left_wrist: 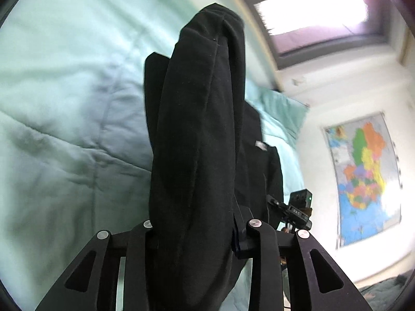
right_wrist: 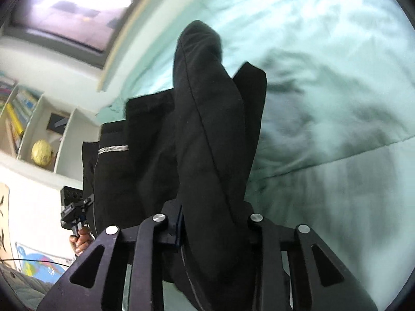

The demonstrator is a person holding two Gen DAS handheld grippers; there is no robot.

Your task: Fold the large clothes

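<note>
Left gripper (left_wrist: 197, 233), right gripper (right_wrist: 210, 223) each clamped on bunched black garment (left_wrist: 197, 129), raised above mint quilt (left_wrist: 64, 129), likely for folding.

Bedroom: quilted bed (left_wrist: 64, 129), wall map (left_wrist: 363, 176), bookshelf (right_wrist: 23, 119).

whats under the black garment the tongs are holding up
Under the black fabric garment lies a pale green quilted bedspread. The hanging cloth covers the strip of bedding directly below, so anything there cannot be seen.
</note>
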